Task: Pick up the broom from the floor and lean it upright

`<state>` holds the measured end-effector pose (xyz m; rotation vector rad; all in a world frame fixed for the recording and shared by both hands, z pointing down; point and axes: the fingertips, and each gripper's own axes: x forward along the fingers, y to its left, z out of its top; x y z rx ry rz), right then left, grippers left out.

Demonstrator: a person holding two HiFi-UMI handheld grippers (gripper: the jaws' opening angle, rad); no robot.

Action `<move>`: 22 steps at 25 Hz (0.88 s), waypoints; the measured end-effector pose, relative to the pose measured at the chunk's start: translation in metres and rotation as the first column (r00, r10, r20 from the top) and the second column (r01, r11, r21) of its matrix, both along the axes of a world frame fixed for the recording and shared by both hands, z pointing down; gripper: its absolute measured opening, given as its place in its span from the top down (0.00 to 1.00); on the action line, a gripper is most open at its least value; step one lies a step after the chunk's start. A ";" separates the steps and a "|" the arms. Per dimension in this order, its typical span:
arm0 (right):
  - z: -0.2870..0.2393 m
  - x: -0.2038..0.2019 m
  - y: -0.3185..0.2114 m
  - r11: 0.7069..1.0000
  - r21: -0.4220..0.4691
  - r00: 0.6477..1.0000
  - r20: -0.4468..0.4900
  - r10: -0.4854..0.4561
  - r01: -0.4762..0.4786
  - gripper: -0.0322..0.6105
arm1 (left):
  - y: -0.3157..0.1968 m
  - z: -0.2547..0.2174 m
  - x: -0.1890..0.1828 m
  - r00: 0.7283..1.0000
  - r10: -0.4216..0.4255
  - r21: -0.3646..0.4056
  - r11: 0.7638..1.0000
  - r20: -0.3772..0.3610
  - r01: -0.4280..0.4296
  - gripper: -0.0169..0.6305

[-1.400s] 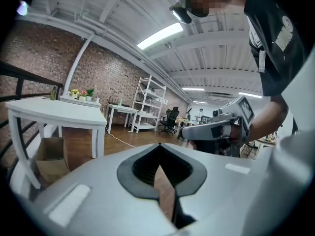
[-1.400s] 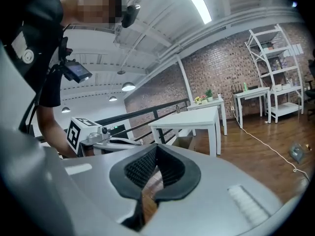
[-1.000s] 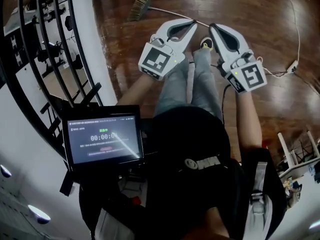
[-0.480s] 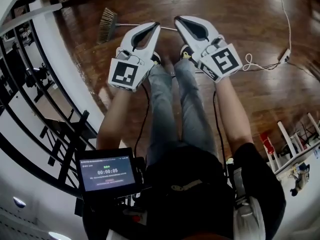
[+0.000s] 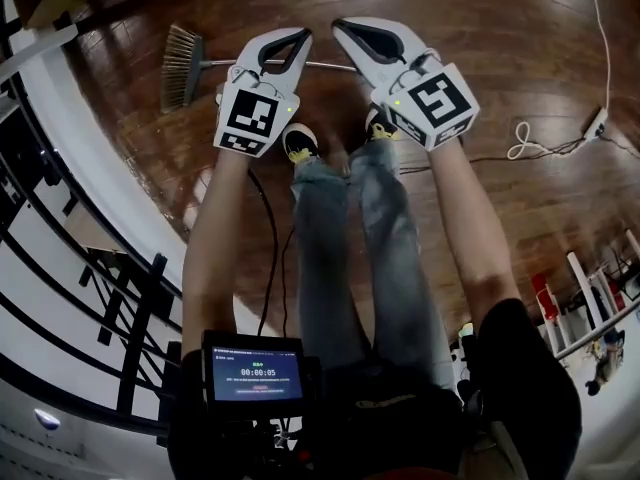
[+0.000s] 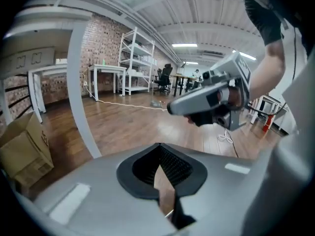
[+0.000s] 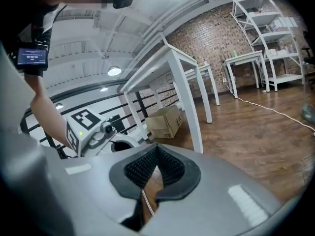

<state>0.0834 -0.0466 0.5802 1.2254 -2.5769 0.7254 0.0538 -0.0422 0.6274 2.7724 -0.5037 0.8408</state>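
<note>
The broom lies flat on the dark wooden floor, its straw head point(image 5: 181, 67) at the left. Its thin metal handle point(image 5: 222, 64) runs to the right and passes behind both grippers. My left gripper point(image 5: 303, 35) hangs over the handle, jaws shut and empty. My right gripper point(image 5: 338, 25) is just to its right, also shut and empty, the two tips close together. In the left gripper view my left gripper point(image 6: 160, 146) shows shut pads, with the right gripper's body point(image 6: 211, 100) ahead. In the right gripper view my right gripper point(image 7: 156, 149) is shut too. I cannot tell whether either touches the handle.
A black railing point(image 5: 70, 268) on a white ledge runs down the left. A white cable point(image 5: 525, 143) and a power strip point(image 5: 598, 120) lie on the floor at the right. The person's shoes point(image 5: 298, 143) stand just below the grippers. A cardboard box point(image 7: 165, 122) sits beside white table legs point(image 7: 184, 97).
Both grippers have come down toward the floor, still shut. The head has tipped forward, so the broom now sits right under their tips.
</note>
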 end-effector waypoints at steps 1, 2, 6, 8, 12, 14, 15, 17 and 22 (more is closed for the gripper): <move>0.016 -0.001 0.000 1.000 -0.001 1.000 -0.007 -0.007 0.007 0.95 | 0.006 0.030 -0.003 0.998 0.037 -0.016 0.999 0.044 -0.036 0.95; 0.031 -0.002 0.001 1.000 0.002 1.000 -0.018 -0.017 0.017 0.95 | 0.014 0.061 -0.005 0.993 0.080 -0.037 0.996 0.090 -0.077 0.95; 0.079 -0.007 0.006 0.998 0.015 0.997 -0.051 -0.061 0.062 0.95 | 0.052 0.165 -0.005 0.942 0.263 -0.121 0.963 0.207 -0.242 0.77; 0.102 -0.006 0.009 0.998 0.003 0.997 -0.048 -0.067 0.067 0.95 | 0.067 0.204 -0.003 0.914 0.328 -0.146 0.943 0.241 -0.299 0.63; 0.142 0.000 0.021 0.998 -0.031 0.998 -0.032 -0.058 0.057 0.95 | 0.094 0.267 -0.003 0.868 0.414 -0.240 0.903 0.274 -0.355 0.60; 0.157 0.002 0.027 0.998 -0.038 0.998 -0.035 -0.060 0.058 0.95 | 0.104 0.297 -0.005 0.821 0.484 -0.300 0.866 0.304 -0.400 0.57; 0.163 0.003 0.029 0.997 -0.041 0.997 -0.036 -0.061 0.060 0.95 | 0.109 0.311 -0.006 0.787 0.525 -0.326 0.843 0.324 -0.428 0.56; 0.173 0.004 0.031 0.997 -0.049 0.997 -0.042 -0.062 0.060 0.95 | 0.115 0.335 -0.009 0.723 0.592 -0.371 0.800 0.356 -0.472 0.53; 0.185 0.019 0.025 0.999 -0.038 0.999 -0.044 -0.030 0.028 0.95 | 0.122 0.368 -0.008 0.619 0.673 -0.421 0.738 0.405 -0.528 0.52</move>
